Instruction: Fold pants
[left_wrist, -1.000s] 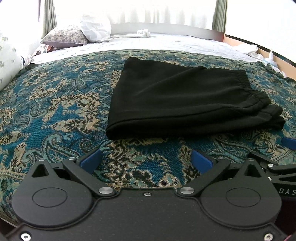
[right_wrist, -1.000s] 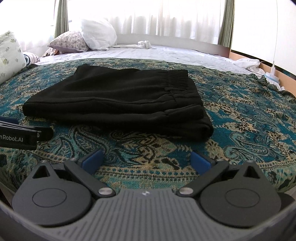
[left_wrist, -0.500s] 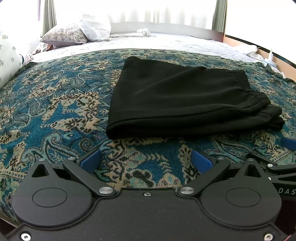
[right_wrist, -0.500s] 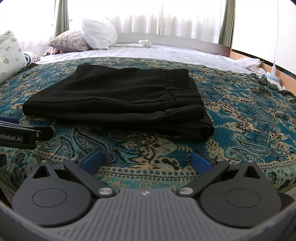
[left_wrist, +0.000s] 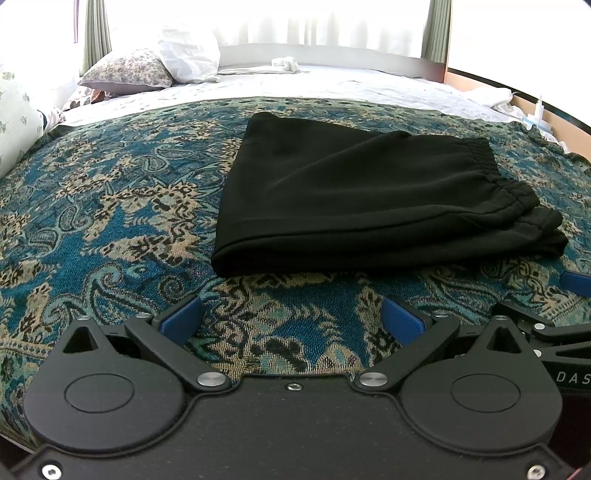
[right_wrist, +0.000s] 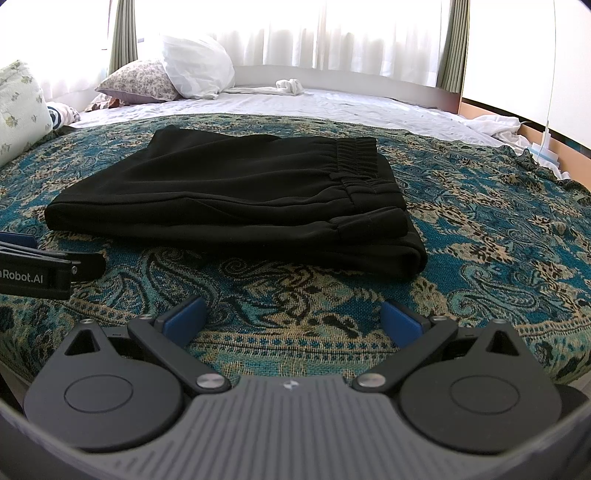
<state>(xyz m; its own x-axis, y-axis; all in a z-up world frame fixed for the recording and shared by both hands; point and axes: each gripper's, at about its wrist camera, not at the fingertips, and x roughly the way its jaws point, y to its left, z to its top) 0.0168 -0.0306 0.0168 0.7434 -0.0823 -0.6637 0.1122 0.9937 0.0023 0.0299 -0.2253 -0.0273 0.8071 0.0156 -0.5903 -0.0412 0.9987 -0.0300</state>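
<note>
Black pants (left_wrist: 369, 199) lie folded into a compact stack on the patterned blue bedspread (left_wrist: 110, 206), with the elastic waistband at the right side. They also show in the right wrist view (right_wrist: 236, 199). My left gripper (left_wrist: 293, 317) is open and empty, a short way in front of the pants' near edge. My right gripper (right_wrist: 293, 317) is open and empty, also just short of the near edge. Each gripper shows at the edge of the other's view.
Pillows (right_wrist: 195, 70) and a floral cushion (right_wrist: 140, 81) lie at the head of the bed on a white sheet (right_wrist: 332, 107). A white cloth (right_wrist: 288, 85) lies near the headboard. A wooden bed frame edge (left_wrist: 554, 122) runs along the right.
Both grippers have drawn back slightly from the pants. The pants have not moved.
</note>
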